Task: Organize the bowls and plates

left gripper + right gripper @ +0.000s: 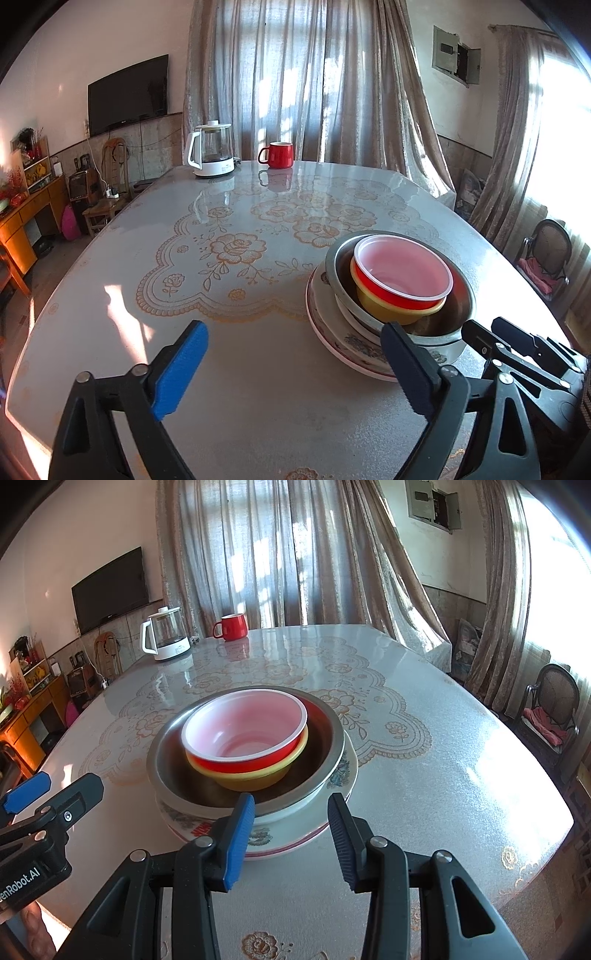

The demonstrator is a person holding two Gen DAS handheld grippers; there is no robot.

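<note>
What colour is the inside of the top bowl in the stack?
The top bowl is pale pink-white inside, with a white rim and red outside; the right wrist view shows it best.

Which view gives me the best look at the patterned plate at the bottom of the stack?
The right wrist view: the patterned plate sits near centre, its near rim and printed border exposed below the steel bowl. In the left wrist view the plate lies off to the right, and a finger of the left gripper covers part of its near rim.
</note>
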